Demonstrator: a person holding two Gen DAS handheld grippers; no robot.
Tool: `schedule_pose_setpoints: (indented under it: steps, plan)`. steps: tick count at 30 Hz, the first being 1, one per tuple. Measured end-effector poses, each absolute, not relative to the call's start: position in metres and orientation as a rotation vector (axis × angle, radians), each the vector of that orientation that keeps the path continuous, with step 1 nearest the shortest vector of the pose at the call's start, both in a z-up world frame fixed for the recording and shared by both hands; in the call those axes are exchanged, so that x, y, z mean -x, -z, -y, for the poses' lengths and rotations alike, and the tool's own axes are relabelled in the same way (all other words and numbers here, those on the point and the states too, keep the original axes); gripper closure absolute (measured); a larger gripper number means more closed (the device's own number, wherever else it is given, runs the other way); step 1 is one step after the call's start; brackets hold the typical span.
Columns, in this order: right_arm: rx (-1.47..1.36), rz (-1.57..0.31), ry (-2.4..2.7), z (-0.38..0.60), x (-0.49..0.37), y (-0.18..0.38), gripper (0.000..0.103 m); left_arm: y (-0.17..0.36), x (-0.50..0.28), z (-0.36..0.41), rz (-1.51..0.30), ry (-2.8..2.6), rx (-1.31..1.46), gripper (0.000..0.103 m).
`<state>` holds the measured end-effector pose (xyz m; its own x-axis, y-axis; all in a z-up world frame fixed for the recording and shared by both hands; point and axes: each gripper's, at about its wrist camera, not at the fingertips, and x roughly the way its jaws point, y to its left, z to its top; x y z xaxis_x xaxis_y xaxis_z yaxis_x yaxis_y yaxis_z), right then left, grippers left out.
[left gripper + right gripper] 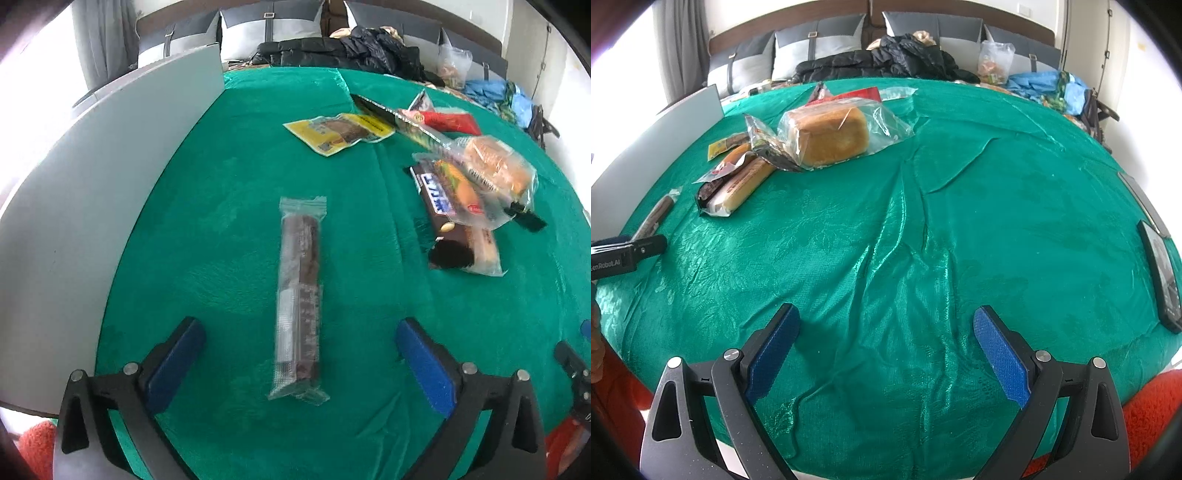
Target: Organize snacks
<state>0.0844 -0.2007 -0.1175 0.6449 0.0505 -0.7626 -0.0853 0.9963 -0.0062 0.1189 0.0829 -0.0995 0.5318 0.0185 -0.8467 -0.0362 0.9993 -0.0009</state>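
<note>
Left gripper [301, 343]: jaws spread wide, nothing between the pads. It hangs low over the green cloth [221, 229], straddling the near end of the long chocolate bar [299, 295] in clear wrap, which lies lengthwise at centre frame. No contact visible.

Right gripper [886, 332]: jaws likewise spread, empty, over bare wrinkled cloth at lower centre of the right wrist view. No snack within its reach.

Snacks: the bar lies alone, apart from the rest. The remainder sit in a loose overlapping heap at right of the left wrist view: bagged bread loaf [495, 166] on top, dark chocolate pack [439, 206] and a pale long roll [484, 251] under it, a long dark wrapper [402, 122] leaning across, red packet [450, 122] behind. Flat yellow packet [340, 133] lies just left of the heap.

Grey board [92, 177] stands along the left edge. A dark phone-like slab [1160, 277] rests at the right edge of the right wrist view.

Progress, as judged: early. One item separated; heap unsorted. Whether the bar is already placed or about to be picked cannot be told.
</note>
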Motion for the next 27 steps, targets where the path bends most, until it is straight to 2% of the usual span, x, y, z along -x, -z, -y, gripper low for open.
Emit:
schedule_pose_setpoints:
  steps: [27]
  plan:
    - [0.041, -0.864, -0.073, 0.2024, -0.0820, 0.1206, 0.006, 0.1005, -0.1181, -0.0833, -0.988, -0.016, 0.015, 0.000]
